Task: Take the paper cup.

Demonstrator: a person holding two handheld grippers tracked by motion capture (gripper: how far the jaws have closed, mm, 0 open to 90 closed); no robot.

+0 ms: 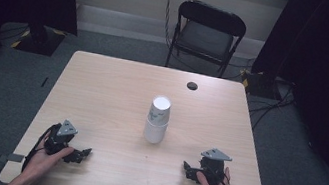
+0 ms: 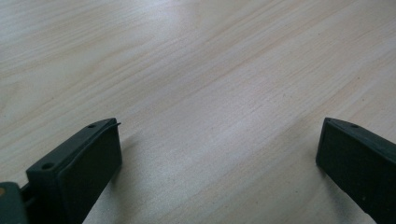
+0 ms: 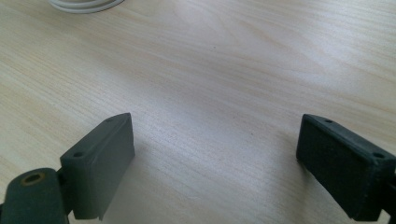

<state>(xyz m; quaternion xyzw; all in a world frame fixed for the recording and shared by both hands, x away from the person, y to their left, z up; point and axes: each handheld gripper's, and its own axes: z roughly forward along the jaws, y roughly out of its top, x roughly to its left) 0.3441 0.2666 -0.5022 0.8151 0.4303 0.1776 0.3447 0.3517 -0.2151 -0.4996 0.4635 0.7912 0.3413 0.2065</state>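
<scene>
A stack of white paper cups (image 1: 157,119) stands upside down near the middle of the light wooden table (image 1: 112,89). My left gripper (image 1: 84,152) rests on the table at the near left, held by a hand, and points right. My right gripper (image 1: 188,168) rests at the near right and points left. In the left gripper view the left gripper (image 2: 219,140) has its jaws wide apart over bare wood. The right gripper (image 3: 215,135) is likewise open in its own view, with the rim of the cups (image 3: 84,4) at the top left edge. Both stand well short of the cups.
A small dark round spot (image 1: 192,85) lies on the table's far right part. A black folding chair (image 1: 207,36) stands beyond the far edge. Cables run over the grey carpet at the right. Bits of tape mark the table's near corners (image 1: 14,157).
</scene>
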